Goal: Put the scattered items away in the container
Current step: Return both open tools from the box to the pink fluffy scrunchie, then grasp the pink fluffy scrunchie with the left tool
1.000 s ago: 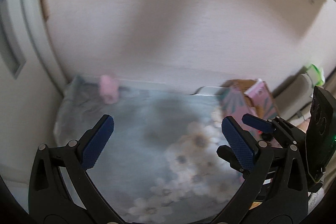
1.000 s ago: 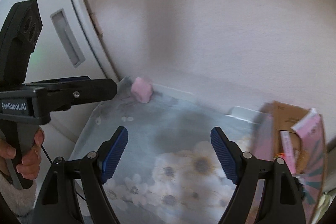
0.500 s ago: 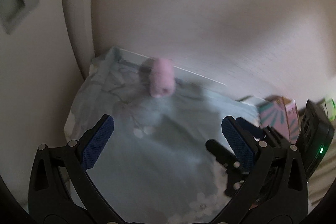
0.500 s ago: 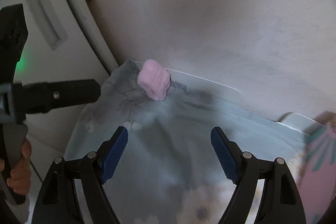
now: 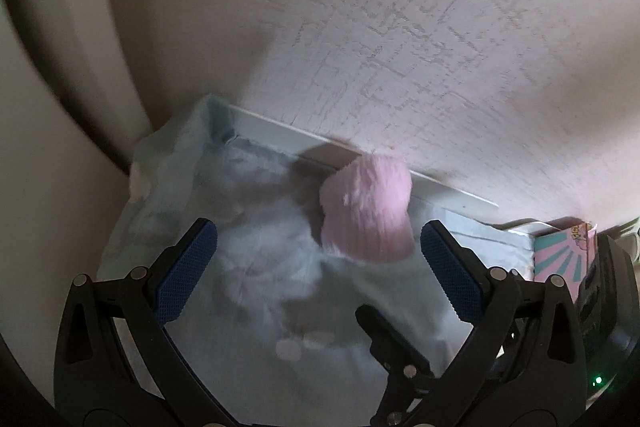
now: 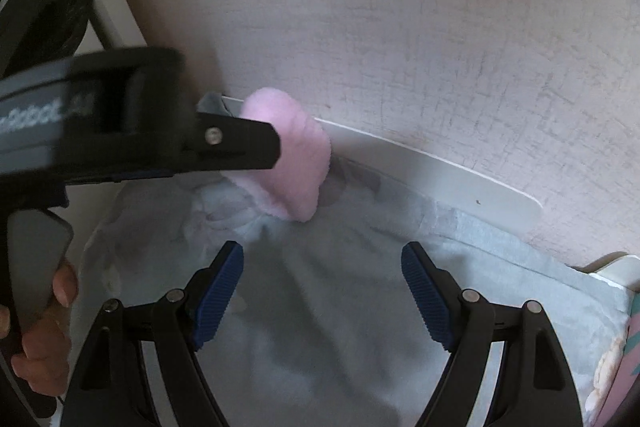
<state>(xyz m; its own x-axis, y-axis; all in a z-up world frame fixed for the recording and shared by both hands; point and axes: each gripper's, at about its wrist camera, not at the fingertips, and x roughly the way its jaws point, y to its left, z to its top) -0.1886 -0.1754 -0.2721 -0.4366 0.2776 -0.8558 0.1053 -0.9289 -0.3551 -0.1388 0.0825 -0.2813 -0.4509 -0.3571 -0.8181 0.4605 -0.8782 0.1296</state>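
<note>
Left wrist view shows the left gripper (image 5: 318, 267) spread wide and holding nothing, its blue pads (image 5: 187, 269) standing either side of a pink fluffy item (image 5: 366, 211) without touching it. That item lies on a pale floral cloth (image 5: 248, 267), at the cloth's far edge, right against the white rail (image 6: 432, 175) that runs along the foot of the wall (image 5: 400, 47). The frame is blurred, so what the pink thing is exactly cannot be told; it looks like a small rolled plush piece. In the right wrist view the right gripper (image 6: 322, 293) is likewise released and empty, nearer the middle of the cloth, with the left tool crossing in front of the item. A pink patterned box (image 5: 560, 255), probably the container, stands at the cloth's right edge. The step in hand appears to be the reach for the pink item. Next, the left tool likely needs to advance a little until the pads flank the plush body, then close gently on it without catching the cloth.
</note>
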